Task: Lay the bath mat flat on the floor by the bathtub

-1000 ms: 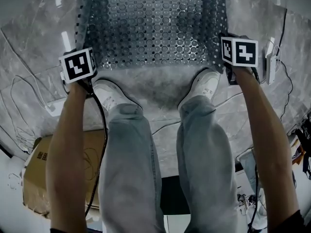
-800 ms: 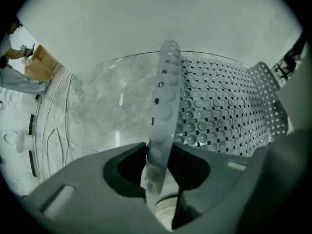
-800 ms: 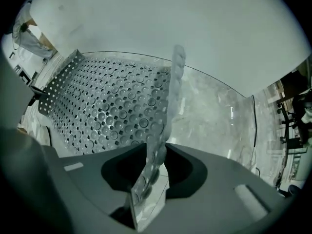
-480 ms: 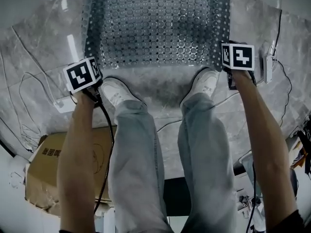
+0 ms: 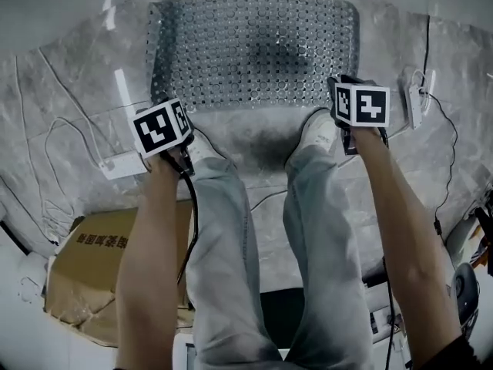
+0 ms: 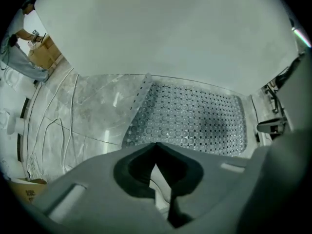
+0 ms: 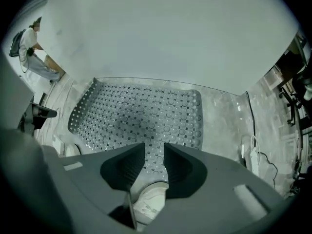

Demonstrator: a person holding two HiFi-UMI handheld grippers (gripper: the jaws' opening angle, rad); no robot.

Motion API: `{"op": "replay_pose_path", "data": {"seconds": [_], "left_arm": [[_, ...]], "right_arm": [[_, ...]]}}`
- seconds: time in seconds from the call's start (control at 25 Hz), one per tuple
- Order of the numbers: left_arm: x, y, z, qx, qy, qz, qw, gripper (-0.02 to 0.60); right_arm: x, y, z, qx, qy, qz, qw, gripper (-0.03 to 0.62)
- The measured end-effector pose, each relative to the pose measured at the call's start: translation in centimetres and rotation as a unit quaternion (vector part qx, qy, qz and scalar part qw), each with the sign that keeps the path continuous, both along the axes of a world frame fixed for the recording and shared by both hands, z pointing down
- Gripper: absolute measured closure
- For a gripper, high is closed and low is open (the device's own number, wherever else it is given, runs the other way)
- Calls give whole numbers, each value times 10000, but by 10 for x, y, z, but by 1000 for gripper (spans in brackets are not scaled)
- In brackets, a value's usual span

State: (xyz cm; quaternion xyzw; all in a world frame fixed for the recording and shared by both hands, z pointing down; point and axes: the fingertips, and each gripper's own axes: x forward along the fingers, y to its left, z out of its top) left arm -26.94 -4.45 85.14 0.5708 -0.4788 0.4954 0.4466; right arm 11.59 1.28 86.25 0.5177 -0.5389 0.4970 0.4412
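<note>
Bath mat point(image 5: 254, 48) lies spread on the marble floor point(image 5: 69, 106), far edge by the white wall point(image 7: 161, 33). L gripper point(image 6: 156, 147) has just snapped tight shut, nothing in it. R gripper point(image 7: 154, 152) stands wide and empty (just eased in a touch), w/ a shoe point(image 7: 148, 204) showing through the gap.

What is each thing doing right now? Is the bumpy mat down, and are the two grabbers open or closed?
Bath mat: spread out on the floor, held by neither gripper; its left edge looks slightly curled up.
Left gripper: fingers shut together, empty.
Right gripper: fingers apart, have just been closing a little, nothing between them.
</note>
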Motion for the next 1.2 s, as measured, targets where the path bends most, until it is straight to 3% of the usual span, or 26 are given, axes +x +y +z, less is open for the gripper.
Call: {"op": "replay_pose_path", "data": {"seconds": [0.44, 0.68, 1.2], "left_arm": [[38, 25, -94, 166, 495, -79, 9986, 577], [62, 25, -147, 354, 804, 42, 9961, 577], [114, -1, -272, 1044, 1356, 61, 9852, 577]], "right_arm": [[-20, 14, -87, 428, -537, 433, 9967, 556], [-29, 1, -149, 904, -865, 703, 9897, 588], [-70, -15, -266, 1619, -1246, 641, 9768, 591]]}}
